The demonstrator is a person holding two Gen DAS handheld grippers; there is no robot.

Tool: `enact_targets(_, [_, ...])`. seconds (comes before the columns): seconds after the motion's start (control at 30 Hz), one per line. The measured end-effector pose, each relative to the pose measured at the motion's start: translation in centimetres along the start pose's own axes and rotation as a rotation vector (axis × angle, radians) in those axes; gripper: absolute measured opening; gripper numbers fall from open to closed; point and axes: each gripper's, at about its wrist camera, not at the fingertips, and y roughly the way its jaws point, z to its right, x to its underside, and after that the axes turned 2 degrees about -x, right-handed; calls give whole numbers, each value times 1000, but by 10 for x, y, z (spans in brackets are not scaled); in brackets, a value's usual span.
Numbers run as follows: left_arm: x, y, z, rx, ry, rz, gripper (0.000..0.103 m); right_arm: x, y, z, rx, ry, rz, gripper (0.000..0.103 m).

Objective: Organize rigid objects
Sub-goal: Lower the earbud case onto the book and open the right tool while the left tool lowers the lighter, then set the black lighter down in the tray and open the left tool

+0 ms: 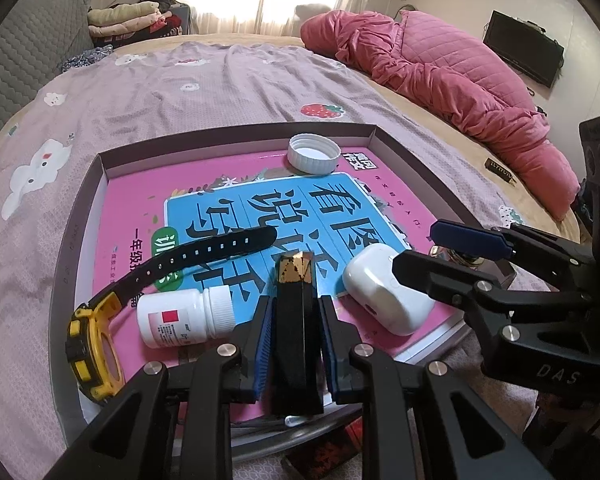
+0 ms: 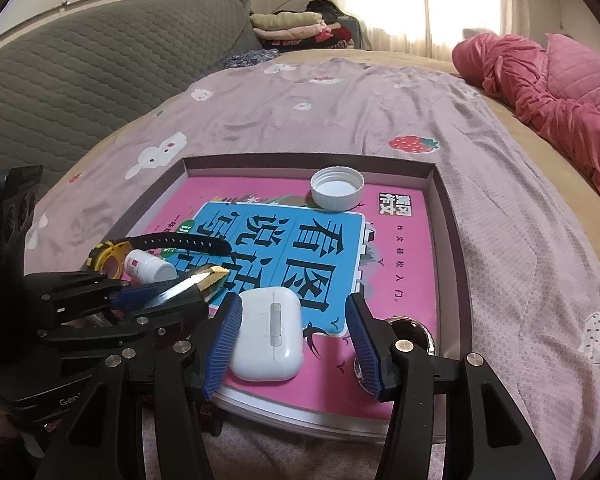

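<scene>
A shallow box lid lies on the bed with a pink and blue book in it. My left gripper is shut on a black bar with a gold tip, held low over the book. My right gripper is open around a white earbud case that rests on the book. A white pill bottle, a yellow and black watch and a white cap also lie on the book.
A round metal object sits in the box by my right finger. A pink quilt is heaped at the right of the bed. A small dark item lies on the sheet beyond the box. A grey sofa stands to the left.
</scene>
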Motion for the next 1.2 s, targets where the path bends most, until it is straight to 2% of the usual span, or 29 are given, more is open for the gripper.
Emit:
enact_targets(0.97, [2,-7,6,12,16,2,23,1,-11,-3,14,-17,20,57])
enact_targets(1.2, [4,-11,5,16,12,8,25,2,-12,-2,21,-12,25,63])
